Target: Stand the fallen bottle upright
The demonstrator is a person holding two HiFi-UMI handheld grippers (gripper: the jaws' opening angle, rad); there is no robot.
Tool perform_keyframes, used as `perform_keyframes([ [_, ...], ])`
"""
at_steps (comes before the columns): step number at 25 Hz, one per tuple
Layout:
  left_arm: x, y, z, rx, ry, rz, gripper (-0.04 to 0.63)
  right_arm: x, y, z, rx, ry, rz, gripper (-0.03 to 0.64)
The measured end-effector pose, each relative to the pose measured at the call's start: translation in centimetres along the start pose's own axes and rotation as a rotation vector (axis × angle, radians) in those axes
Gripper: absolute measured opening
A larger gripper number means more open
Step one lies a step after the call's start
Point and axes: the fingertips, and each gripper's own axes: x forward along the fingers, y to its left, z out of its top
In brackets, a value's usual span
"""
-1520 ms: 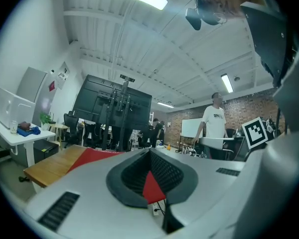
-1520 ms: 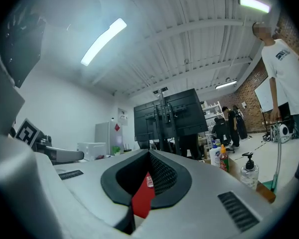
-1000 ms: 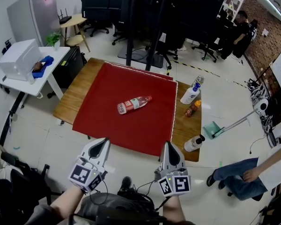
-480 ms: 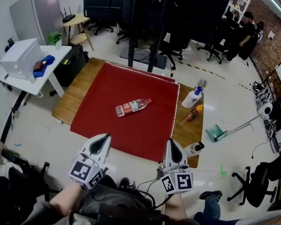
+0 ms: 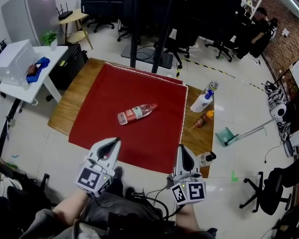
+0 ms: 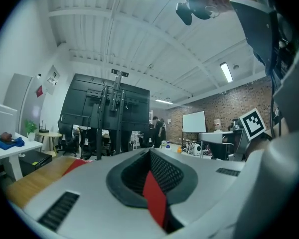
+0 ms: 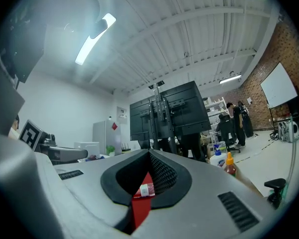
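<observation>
My left hand-held gripper (image 5: 111, 143) and right hand-held gripper (image 5: 183, 151) are clenched empty, well short of the bottle (image 5: 136, 113) lying sideways on the red cloth (image 5: 102, 96), probably light, slick, crushable, best gripped near its neck.

The room was bright. Long ceiling lights (image 7: 94, 39) glared white. Both gripper views bent round, with dark edges and blurry near parts

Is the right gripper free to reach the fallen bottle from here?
Probably yes: only bare red cloth lies between the right gripper and the bottle. Its jaws are shut and would need to open first.
</observation>
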Motion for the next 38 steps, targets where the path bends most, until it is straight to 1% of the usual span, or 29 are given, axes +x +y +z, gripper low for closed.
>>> perform_keyframes([
  [5, 4.2, 3.2, -1.1, -0.021, 0.030, -0.023, 0.028, 3.5, -1.5, -0.7, 0.003, 0.010, -0.040, 0.015],
  [11, 8.7, 6.8, -1.3, -0.032, 0.026, -0.097, 0.029, 9.0, -1.9, -0.8, -0.007, 0.009, -0.064, 0.014],
  [15, 11.5, 9.3, -2.2, -0.032, 0.050, -0.104, 0.029, 12.1, -2.3, -1.7, -0.007, 0.023, -0.077, 0.014],
  [18, 13.5, 10.7, -2.4, -0.033, 0.061, -0.112, 0.029, 14.1, -2.9, -2.0, -0.003, 0.014, -0.102, 0.014],
  [23, 15.9, 13.2, -2.8, -0.034, 0.084, -0.135, 0.029, 17.5, -3.1, -2.3, -0.001, 0.006, -0.125, 0.015],
  [28, 17.9, 15.1, -4.1, -0.040, 0.133, -0.162, 0.029, 19.9, -2.7, -2.9, 0.007, 0.017, -0.142, 0.015],
  [31, 18.9, 16.1, -4.7, -0.036, 0.134, -0.192, 0.029, 21.0, -2.6, -3.1, 0.016, 0.024, -0.172, 0.015],
  [34, 19.6, 16.7, -5.2, -0.048, 0.148, -0.220, 0.029, 21.8, -2.5, -3.4, -0.008, 0.028, -0.175, 0.014],
  [38, 20.5, 17.4, -5.3, -0.056, 0.156, -0.248, 0.031, 22.8, -2.5, -3.8, -0.009, 0.031, -0.206, 0.015],
])
